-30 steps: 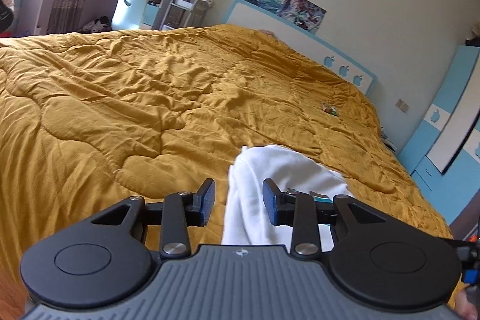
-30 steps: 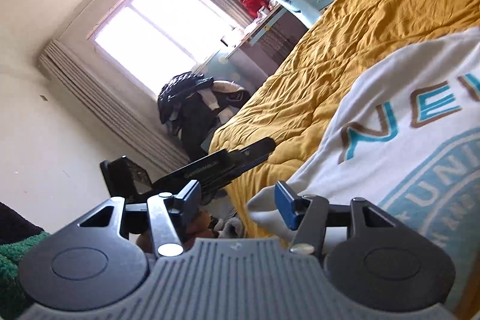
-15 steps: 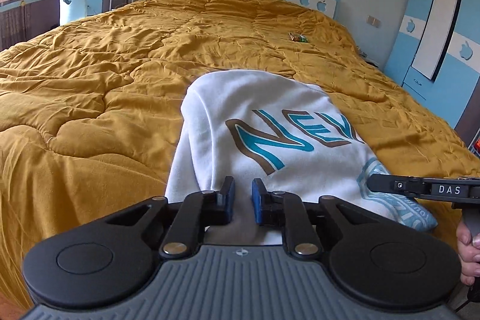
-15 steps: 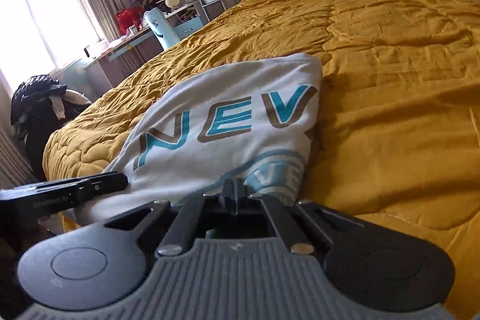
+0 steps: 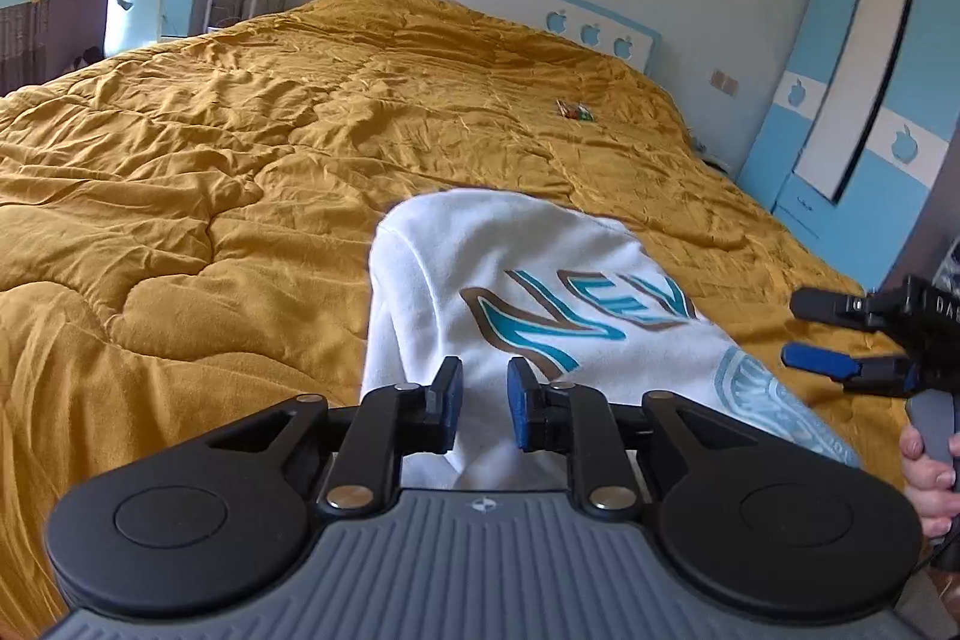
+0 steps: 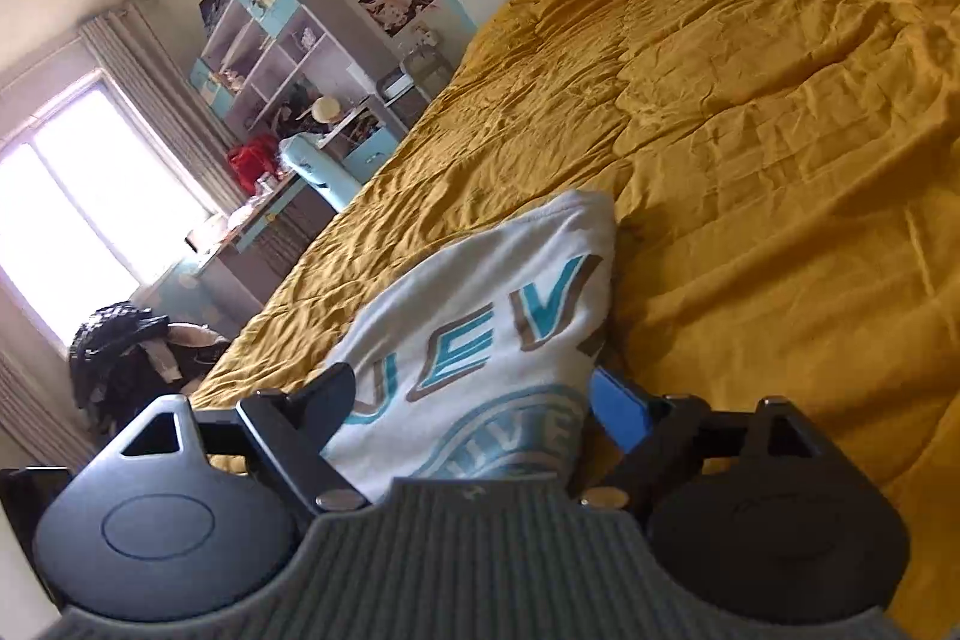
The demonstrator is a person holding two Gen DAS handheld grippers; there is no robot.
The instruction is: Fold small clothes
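Left wrist view: left tongs (image 5: 479, 403) and right tongs (image 6: 474, 400) released over white shirt (image 5: 540, 292).

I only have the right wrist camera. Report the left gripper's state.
Observer: The left gripper is open. The white shirt shows in the gap between its pads, unpinched.
Operator: Describe who holds my gripper.
Observer: A bare hand grips the handle of the right gripper.
Operator: Name what stands beyond the bed on that side.
Observer: A blue-and-white wardrobe with apple shapes on its doors.
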